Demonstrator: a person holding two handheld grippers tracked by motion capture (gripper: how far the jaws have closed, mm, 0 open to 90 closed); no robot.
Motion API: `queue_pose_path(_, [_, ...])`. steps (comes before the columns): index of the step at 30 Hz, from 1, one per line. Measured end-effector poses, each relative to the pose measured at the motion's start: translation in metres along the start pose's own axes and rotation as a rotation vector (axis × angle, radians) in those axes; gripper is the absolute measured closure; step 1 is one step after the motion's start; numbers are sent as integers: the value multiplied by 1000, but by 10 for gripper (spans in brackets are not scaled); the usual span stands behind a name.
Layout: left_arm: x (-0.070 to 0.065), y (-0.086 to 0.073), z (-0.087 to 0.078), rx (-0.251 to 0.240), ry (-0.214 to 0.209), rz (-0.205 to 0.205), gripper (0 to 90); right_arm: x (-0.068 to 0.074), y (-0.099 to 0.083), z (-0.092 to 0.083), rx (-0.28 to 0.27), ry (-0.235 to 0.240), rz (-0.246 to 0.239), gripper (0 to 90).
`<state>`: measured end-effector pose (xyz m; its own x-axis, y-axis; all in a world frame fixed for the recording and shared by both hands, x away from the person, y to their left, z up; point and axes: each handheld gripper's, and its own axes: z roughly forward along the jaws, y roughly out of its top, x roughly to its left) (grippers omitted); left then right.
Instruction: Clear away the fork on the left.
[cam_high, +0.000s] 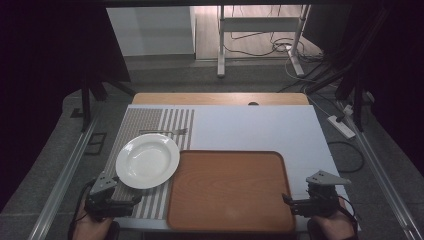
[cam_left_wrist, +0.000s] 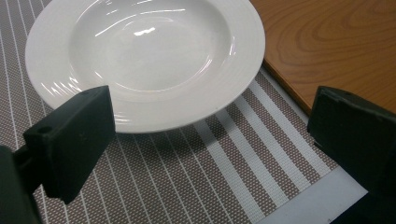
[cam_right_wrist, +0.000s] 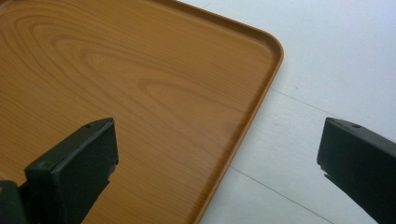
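Observation:
A white deep plate (cam_high: 148, 160) (cam_left_wrist: 144, 51) rests on a brown striped placemat (cam_high: 150, 120) (cam_left_wrist: 196, 177) at the table's left. A fork (cam_high: 165, 132) lies on the mat just beyond the plate. An empty wood-grain tray (cam_high: 230, 190) (cam_right_wrist: 130, 93) sits to the right of the mat. My left gripper (cam_high: 126, 194) (cam_left_wrist: 212, 112) hovers at the plate's near edge, open, with nothing between its jaws. My right gripper (cam_high: 314, 196) (cam_right_wrist: 219, 133) is open over the tray's near right corner, one jaw above the tray and the other above the table.
The white tabletop (cam_high: 260, 125) (cam_right_wrist: 336, 60) stretches beyond and to the right of the tray, with a wooden strip (cam_high: 220, 98) along its far edge. A power strip (cam_high: 341, 126) and cables lie on the floor at right. A metal stand (cam_high: 260, 30) is further back.

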<state>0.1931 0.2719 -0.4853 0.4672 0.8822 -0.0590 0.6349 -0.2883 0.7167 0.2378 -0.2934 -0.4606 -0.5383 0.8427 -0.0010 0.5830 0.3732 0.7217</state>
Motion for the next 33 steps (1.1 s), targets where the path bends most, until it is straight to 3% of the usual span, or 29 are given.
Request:
queue_pose_path(8, [4,0,0,-9,-17,-31,0,0,0,0,1,3,2,0])
queue_pose_path(22, [4,0,0,1,-32,-29,0,0,0,1,7,10,0,0])
queue_pose_path(27, [10,0,-2,-24,-69,-72,0,0,0,1,11,11,-5,0])
queue_pose_path(33, [9,7,-2,-51,-74,-57,0,0,0,2,21,7,-7,0])
